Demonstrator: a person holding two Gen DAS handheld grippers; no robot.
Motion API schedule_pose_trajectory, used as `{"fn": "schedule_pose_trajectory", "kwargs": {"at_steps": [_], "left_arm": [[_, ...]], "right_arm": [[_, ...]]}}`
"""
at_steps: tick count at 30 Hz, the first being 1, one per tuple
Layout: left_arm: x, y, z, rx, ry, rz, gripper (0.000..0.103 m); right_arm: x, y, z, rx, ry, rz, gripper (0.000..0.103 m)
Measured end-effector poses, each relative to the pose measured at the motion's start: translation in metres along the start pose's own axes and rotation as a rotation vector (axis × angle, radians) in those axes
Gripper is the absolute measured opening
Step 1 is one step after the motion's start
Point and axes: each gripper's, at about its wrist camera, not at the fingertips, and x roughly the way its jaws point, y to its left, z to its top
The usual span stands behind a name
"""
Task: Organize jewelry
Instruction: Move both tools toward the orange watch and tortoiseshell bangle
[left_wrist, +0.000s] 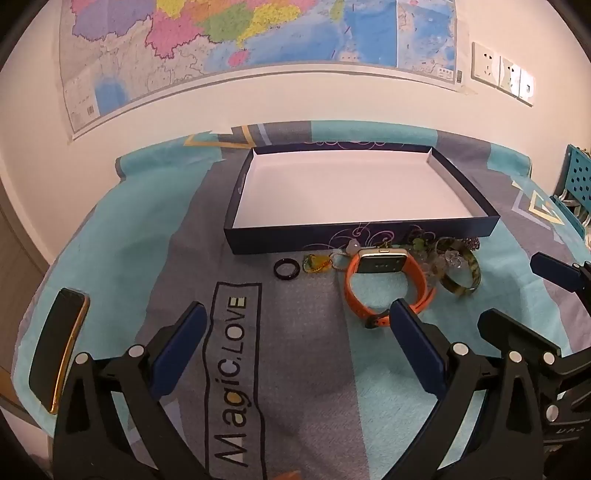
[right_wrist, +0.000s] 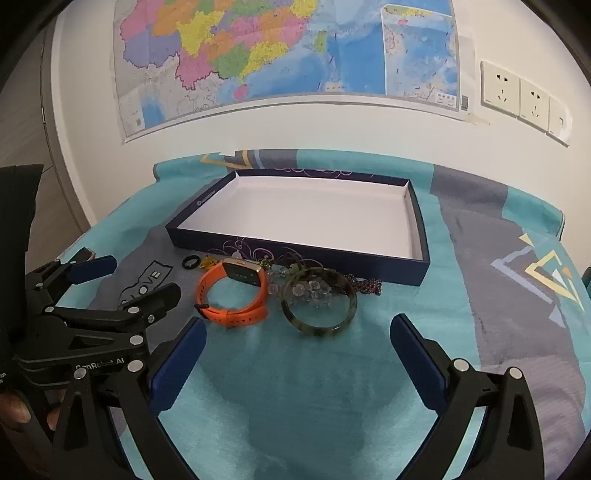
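A shallow dark blue box (left_wrist: 295, 242) (right_wrist: 295, 251) with a white inside stands empty on the cloth. In front of it lie a black ring (left_wrist: 285, 268) (right_wrist: 191, 261), a small yellow-green pendant (left_wrist: 316, 263), an orange-strapped watch (left_wrist: 384, 286) (right_wrist: 236, 291), a green-brown bangle (left_wrist: 461, 275) (right_wrist: 319, 301), clear beads (right_wrist: 310, 288) and a dark beaded bracelet (right_wrist: 365, 285). My left gripper (left_wrist: 297, 314) is open and empty, near the watch strap. My right gripper (right_wrist: 297, 328) is open and empty, just short of the bangle.
A phone (left_wrist: 59, 347) lies at the cloth's left edge. The teal and grey cloth (left_wrist: 236, 369) covers the table. A wall with a map (right_wrist: 288, 55) and sockets (right_wrist: 517, 96) stands behind. A blue pegboard rack (left_wrist: 578, 173) is at the right.
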Motion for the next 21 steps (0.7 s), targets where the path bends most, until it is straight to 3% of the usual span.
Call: {"fn": "schedule_pose_trajectory", "kwargs": {"at_steps": [21], "left_arm": [[0.012, -0.001, 0.0, -0.008, 0.036, -0.01, 0.097]], "right_arm": [[0.011, -0.009, 0.005, 0.051, 0.025, 0.043, 0.096]]}}
